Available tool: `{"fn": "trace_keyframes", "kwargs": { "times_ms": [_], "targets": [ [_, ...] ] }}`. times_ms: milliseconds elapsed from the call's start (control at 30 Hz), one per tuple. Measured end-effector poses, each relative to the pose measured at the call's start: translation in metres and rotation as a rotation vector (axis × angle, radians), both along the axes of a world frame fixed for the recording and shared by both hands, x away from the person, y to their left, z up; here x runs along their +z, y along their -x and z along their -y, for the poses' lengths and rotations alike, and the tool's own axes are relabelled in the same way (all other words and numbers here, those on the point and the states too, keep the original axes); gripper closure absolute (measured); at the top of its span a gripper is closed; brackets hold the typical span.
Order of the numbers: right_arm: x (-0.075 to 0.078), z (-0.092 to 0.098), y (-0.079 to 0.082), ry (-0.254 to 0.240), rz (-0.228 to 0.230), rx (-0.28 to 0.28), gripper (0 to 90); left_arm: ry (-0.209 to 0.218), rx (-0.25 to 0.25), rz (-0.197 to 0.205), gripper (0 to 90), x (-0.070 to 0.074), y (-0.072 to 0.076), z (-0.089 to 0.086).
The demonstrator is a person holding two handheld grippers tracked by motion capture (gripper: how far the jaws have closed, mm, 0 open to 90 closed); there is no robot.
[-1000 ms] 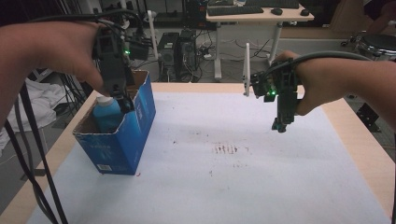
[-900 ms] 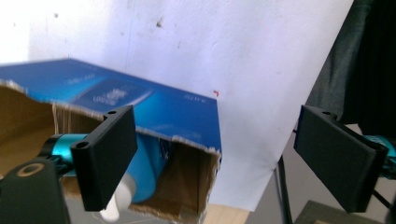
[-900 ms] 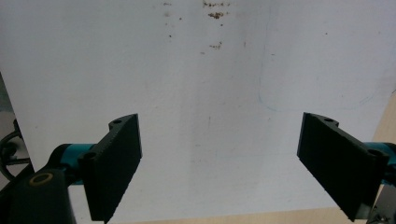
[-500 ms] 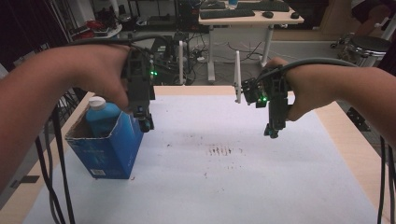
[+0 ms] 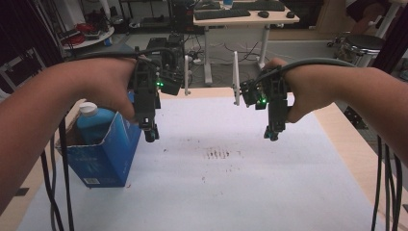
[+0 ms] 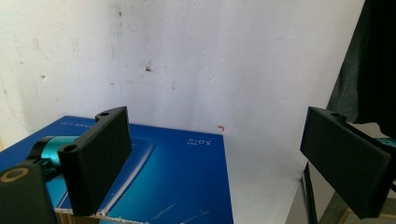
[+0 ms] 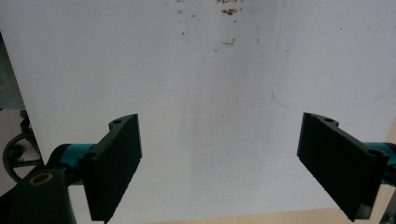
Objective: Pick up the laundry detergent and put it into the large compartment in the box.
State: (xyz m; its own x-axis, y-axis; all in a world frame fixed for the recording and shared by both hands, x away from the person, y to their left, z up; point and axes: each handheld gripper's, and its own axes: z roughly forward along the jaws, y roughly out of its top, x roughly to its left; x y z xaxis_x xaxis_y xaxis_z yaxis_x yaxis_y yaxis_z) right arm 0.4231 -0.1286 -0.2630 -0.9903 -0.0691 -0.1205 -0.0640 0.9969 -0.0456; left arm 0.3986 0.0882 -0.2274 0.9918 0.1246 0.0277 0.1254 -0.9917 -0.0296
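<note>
A blue cardboard box [image 5: 103, 156] stands open-topped at the left of the white sheet [image 5: 231, 187], with a blue bottle [image 5: 95, 125] with a white cap upright inside it. My left gripper [image 5: 150, 135] points down just to the right of the box's top edge. It is open with nothing between its jaws, which have widened in the last second. In the left gripper view the gripper [image 6: 215, 140] looks down past the box's printed side [image 6: 182, 182]. My right gripper [image 5: 271, 135] hangs open and empty over the sheet's right half, where it [image 7: 219, 140] looks down on bare sheet.
Brown smudges [image 5: 219, 154] mark the sheet's middle. Bare wooden table edge [image 5: 339, 132] runs along the right. Black cables [image 5: 57, 192] hang at the left and more [image 5: 385, 192] at the right. A desk with keyboards [image 5: 245, 14] stands behind the table.
My left gripper has left the spot over the bottle in the box and moved right and down to beside the box. The right gripper has hardly moved.
</note>
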Motion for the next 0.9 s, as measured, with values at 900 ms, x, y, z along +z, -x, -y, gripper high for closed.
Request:
{"fn": "trace_keyframes", "kwargs": {
  "times_ms": [900],
  "targets": [
    [-0.0054, 0.0012, -0.0030, -0.003, -0.008, 0.004, 13.0, -0.008, 0.016, -0.021, 8.9, -0.0078, -0.0037, -0.0066]
  ]
}}
